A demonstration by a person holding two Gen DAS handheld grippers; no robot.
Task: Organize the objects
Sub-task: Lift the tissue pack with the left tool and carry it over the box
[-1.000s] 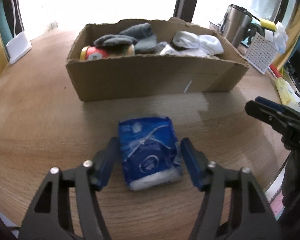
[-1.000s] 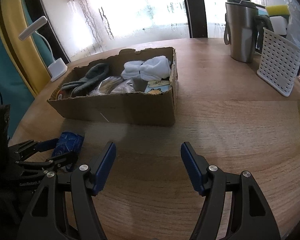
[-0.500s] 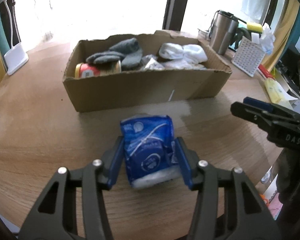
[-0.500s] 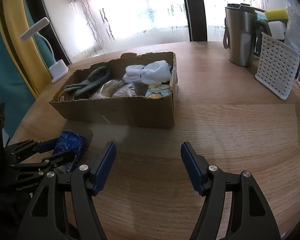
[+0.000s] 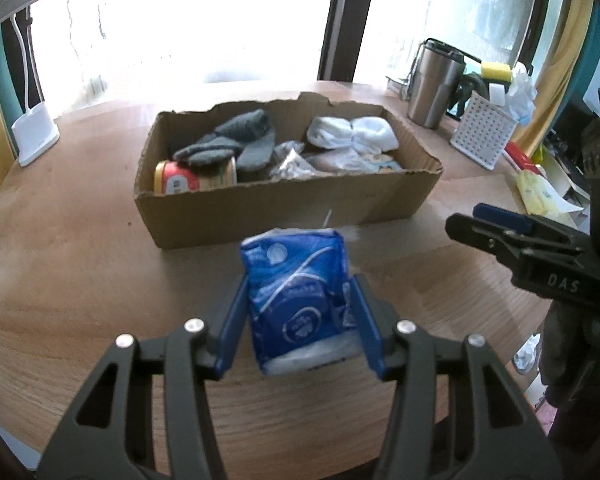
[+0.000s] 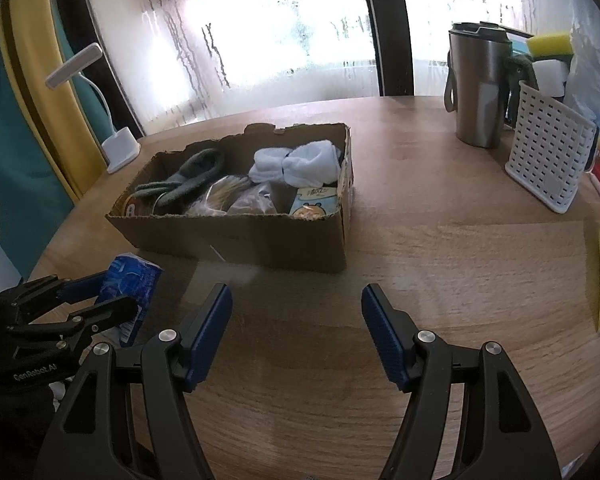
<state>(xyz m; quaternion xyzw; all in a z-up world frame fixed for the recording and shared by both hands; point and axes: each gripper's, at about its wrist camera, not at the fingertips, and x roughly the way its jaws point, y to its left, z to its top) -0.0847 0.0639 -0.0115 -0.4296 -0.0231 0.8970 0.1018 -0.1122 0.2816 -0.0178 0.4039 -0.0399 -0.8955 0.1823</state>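
Just 1 blue packet, 1 box

The pack is blue with white swirls (a round logo too). Brown box holds grey socks and white ones.

The table is matt, grained wood, and the box is rough brown cardboard with torn edges. The blue pack looks like glossy plastic film; the tumbler is brushed metal.
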